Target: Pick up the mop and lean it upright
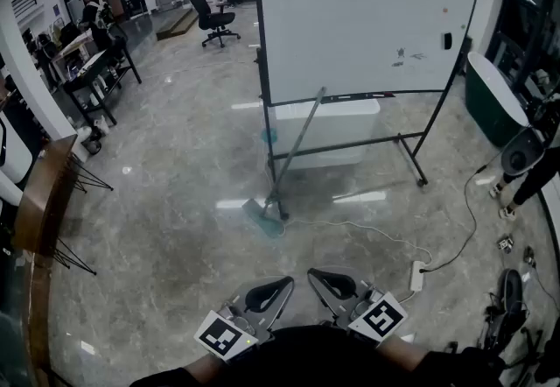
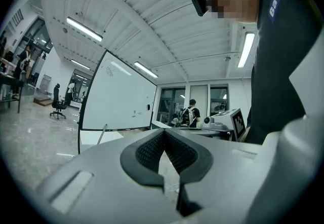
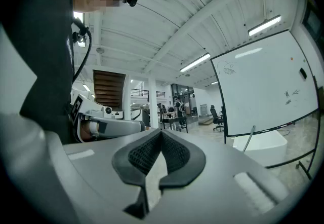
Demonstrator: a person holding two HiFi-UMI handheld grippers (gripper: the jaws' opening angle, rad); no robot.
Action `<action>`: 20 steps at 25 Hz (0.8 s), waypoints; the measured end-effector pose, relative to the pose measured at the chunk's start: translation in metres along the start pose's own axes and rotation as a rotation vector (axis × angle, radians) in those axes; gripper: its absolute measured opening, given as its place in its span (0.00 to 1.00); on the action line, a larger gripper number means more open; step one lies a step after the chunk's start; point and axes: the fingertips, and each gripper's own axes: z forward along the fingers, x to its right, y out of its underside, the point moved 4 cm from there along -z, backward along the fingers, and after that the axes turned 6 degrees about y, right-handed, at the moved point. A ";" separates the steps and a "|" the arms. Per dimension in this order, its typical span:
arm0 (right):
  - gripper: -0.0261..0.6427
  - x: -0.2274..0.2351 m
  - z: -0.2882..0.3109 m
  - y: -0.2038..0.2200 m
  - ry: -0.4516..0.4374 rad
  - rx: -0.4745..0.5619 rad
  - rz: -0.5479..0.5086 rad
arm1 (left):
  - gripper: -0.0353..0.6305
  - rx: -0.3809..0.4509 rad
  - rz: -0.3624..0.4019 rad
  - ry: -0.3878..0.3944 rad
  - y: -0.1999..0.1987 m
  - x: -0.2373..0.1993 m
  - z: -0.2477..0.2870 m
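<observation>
I have both tools drawn in close to my body at the bottom of the head view, and neither has anything in it: the left gripper (image 1: 287, 282) has its jaws clenched together on nothing, pads meeting at the tips in its own view, and the right gripper (image 1: 312, 274) is closed the same way, empty. The mop (image 1: 297, 149) is well apart from me, out across the floor (image 1: 157, 201). Its head (image 1: 262, 217) sits on the tiles and its handle slants up to rest against the lower edge of the whiteboard (image 1: 359, 17). It reads to me as propped rather than lying flat, so I judge the leaning either done or only roughly done. If it needs to stand straighter, I must walk in, open one gripper, close it round the handle midway up, and tip it nearer vertical against the frame. A power strip (image 1: 417, 275) and its cable lie to the right, off my path.
</observation>
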 end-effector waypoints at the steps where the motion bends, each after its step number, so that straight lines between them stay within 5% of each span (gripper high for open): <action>1: 0.04 0.000 0.000 0.000 0.000 0.003 0.000 | 0.08 -0.002 -0.001 0.000 0.001 0.000 0.000; 20: 0.05 0.014 -0.012 0.009 0.002 0.016 0.078 | 0.08 -0.027 -0.040 -0.059 0.008 -0.005 0.007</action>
